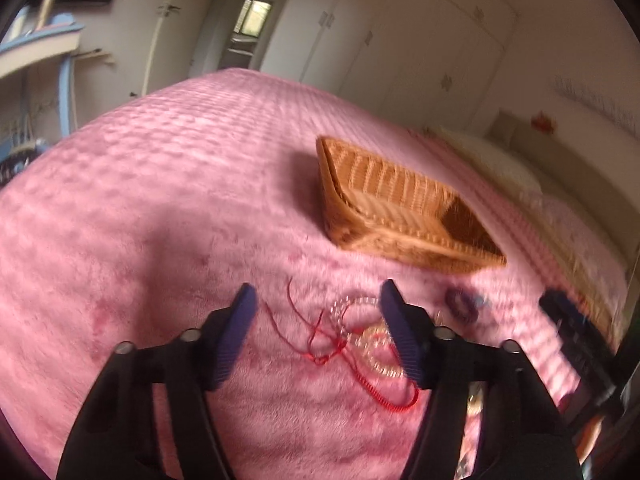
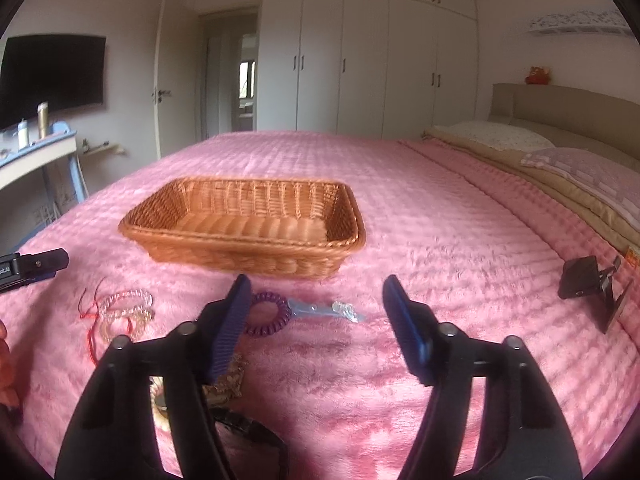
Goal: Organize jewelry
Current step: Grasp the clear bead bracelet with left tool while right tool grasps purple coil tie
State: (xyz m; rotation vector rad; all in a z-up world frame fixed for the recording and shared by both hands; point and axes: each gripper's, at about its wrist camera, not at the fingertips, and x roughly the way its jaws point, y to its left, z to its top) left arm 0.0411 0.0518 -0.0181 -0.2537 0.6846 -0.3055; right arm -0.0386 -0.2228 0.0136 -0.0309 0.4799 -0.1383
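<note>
Nothing is in the wicker basket (image 2: 244, 224) yet, so as I judge it the sorting has hardly begun. It sits empty on the pink bedspread (image 2: 440, 220), just beyond everything I have to gather.

My left gripper (image 1: 316, 300) hangs above the tangle nearest me: a red cord (image 1: 316, 344) looped through a pair of clear bead bracelets (image 1: 360, 320). My jaws there stand apart with nothing pressed between the pads; the cord and beads lie on the bedspread between and under the fingers, one bracelet partly hidden behind the far one. (That view is smeared, so I cannot count the strands.)

My right gripper (image 2: 316, 294) is likewise spread and holding nothing. Ahead of it lie a purple coil hair tie (image 2: 268, 314), touching the edge of one finger in the view, and just beside it a pale blue clip (image 2: 324, 310) with a clear ornament. Lower down, behind that same finger, I glimpse something gold and chain-like (image 2: 228, 380), and a dark object below it that I cannot identify.

So what is left is everything: the cord and bracelets, the hair tie, the clip and the gold piece all need lifting into the basket. The tangle looks the fiddliest, since pinching one loop may drag the rest along. A small dark stand (image 2: 592, 284) near the pillows seems no part of the job.
</note>
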